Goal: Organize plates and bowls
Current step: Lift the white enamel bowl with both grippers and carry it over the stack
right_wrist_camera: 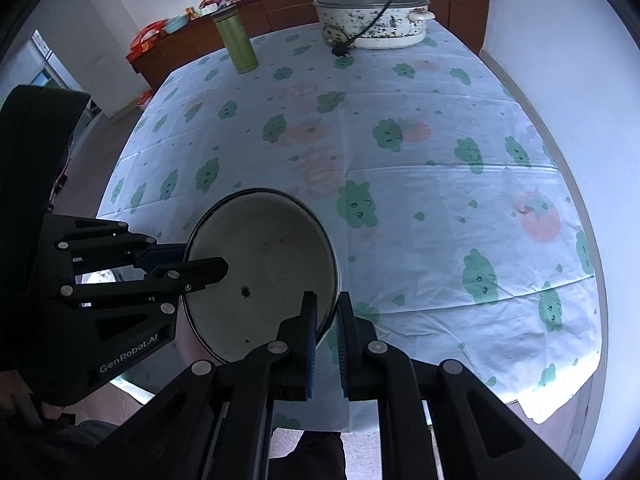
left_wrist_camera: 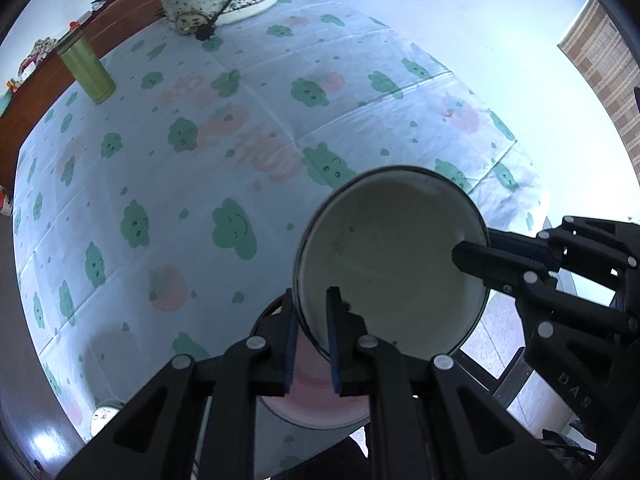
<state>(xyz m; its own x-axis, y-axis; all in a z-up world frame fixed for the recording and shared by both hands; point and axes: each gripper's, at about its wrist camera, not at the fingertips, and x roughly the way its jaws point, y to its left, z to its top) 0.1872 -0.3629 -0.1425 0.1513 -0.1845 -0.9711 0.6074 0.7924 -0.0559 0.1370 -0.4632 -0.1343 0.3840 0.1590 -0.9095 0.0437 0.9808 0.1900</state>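
A white enamel bowl (left_wrist_camera: 388, 264) with a dark rim and a few specks inside hangs tilted over the near edge of the table. My left gripper (left_wrist_camera: 312, 300) is shut on its left rim, one finger inside and one outside. My right gripper (right_wrist_camera: 326, 300) is shut on the opposite rim of the same bowl (right_wrist_camera: 260, 272). Each gripper shows in the other's view: the right gripper (left_wrist_camera: 480, 248) comes in from the right, the left gripper (right_wrist_camera: 196, 260) from the left. A pink dish (left_wrist_camera: 312, 404) lies on the table right under the bowl, mostly hidden by my fingers.
The table (right_wrist_camera: 420, 184) wears a pale blue cloth with green clouds. At its far end stand a speckled white pot with a glass lid (right_wrist_camera: 372, 20), a black plug (right_wrist_camera: 340, 50) and a green tumbler (right_wrist_camera: 236, 40). A brown sideboard (right_wrist_camera: 280, 8) runs behind. A small white object (left_wrist_camera: 106, 412) sits near the front corner.
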